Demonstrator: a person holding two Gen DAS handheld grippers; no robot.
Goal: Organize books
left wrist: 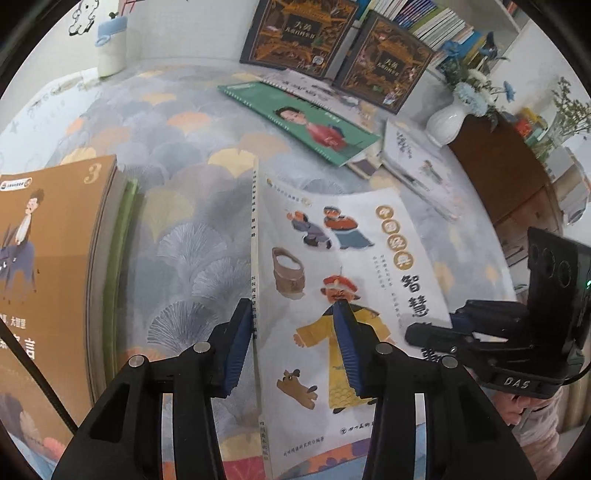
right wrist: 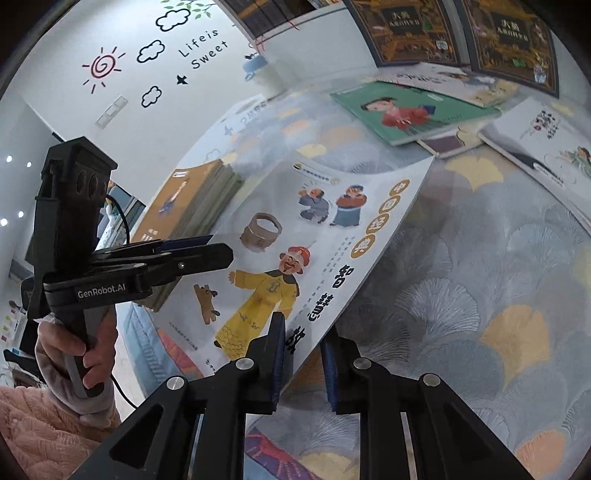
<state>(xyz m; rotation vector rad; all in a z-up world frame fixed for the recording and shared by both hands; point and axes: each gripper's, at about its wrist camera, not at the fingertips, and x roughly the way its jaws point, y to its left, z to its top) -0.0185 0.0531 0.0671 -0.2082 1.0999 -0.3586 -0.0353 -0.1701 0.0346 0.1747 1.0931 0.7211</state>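
Observation:
A thin white picture book with cartoon figures is held tilted above the patterned tablecloth. My left gripper is clamped over its spine edge, one blue pad under the spine and the other on the cover. In the right wrist view this left gripper bites the book's left edge. My right gripper is shut on the book's right edge, near the bottom corner. It also shows in the left wrist view as the right gripper, at the book's right side.
A stack of orange books lies to the left. A green book and a white book lie farther back. Two dark books lean against the shelf. A white vase stands by a wooden cabinet.

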